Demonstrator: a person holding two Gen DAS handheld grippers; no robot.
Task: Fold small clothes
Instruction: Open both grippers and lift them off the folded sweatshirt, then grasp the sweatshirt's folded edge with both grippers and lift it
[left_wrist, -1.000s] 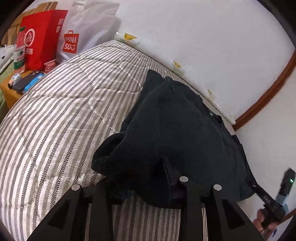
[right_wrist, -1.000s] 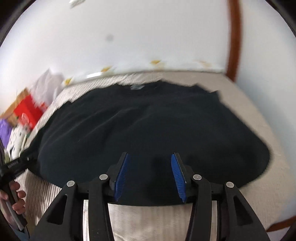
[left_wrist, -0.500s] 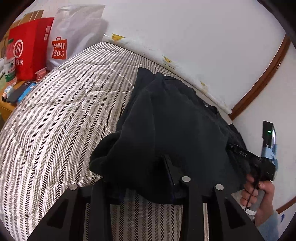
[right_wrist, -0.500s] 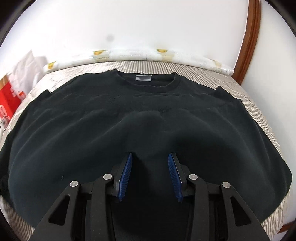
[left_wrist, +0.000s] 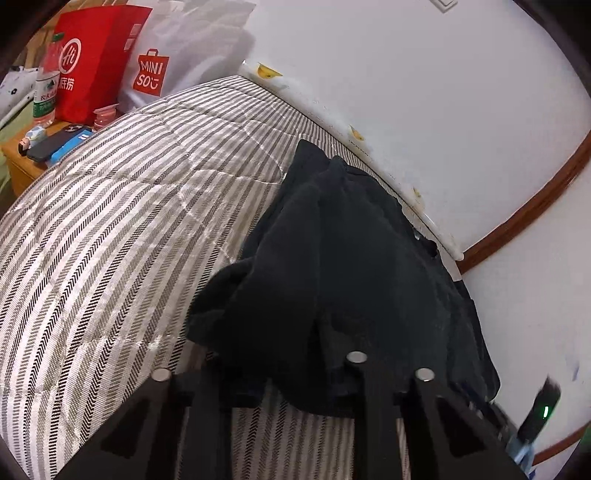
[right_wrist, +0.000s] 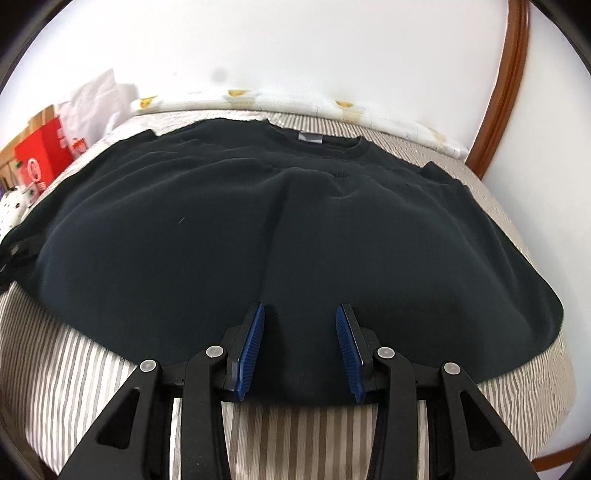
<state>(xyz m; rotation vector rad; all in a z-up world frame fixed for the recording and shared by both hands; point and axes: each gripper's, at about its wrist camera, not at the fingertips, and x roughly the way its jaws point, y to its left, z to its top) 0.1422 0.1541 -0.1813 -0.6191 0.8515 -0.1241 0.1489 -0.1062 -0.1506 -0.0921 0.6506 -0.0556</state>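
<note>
A black sweatshirt lies on the striped bed, collar with a grey label toward the wall. My right gripper is open, its blue pads either side of the near hem. In the left wrist view the sweatshirt is bunched up along its left side and drapes over my left gripper, hiding the fingertips; whether the jaws grip the cloth is hidden. The right gripper's handle shows at the lower right of the left wrist view.
A red shopping bag and a white Miniso bag stand beyond the bed's far corner. A wooden nightstand holds a water bottle and a phone. A white wall runs along the bed.
The right gripper has pulled back from over the shirt to its near hem, still open. The left gripper stays under the bunched cloth; its view has shifted a little.
</note>
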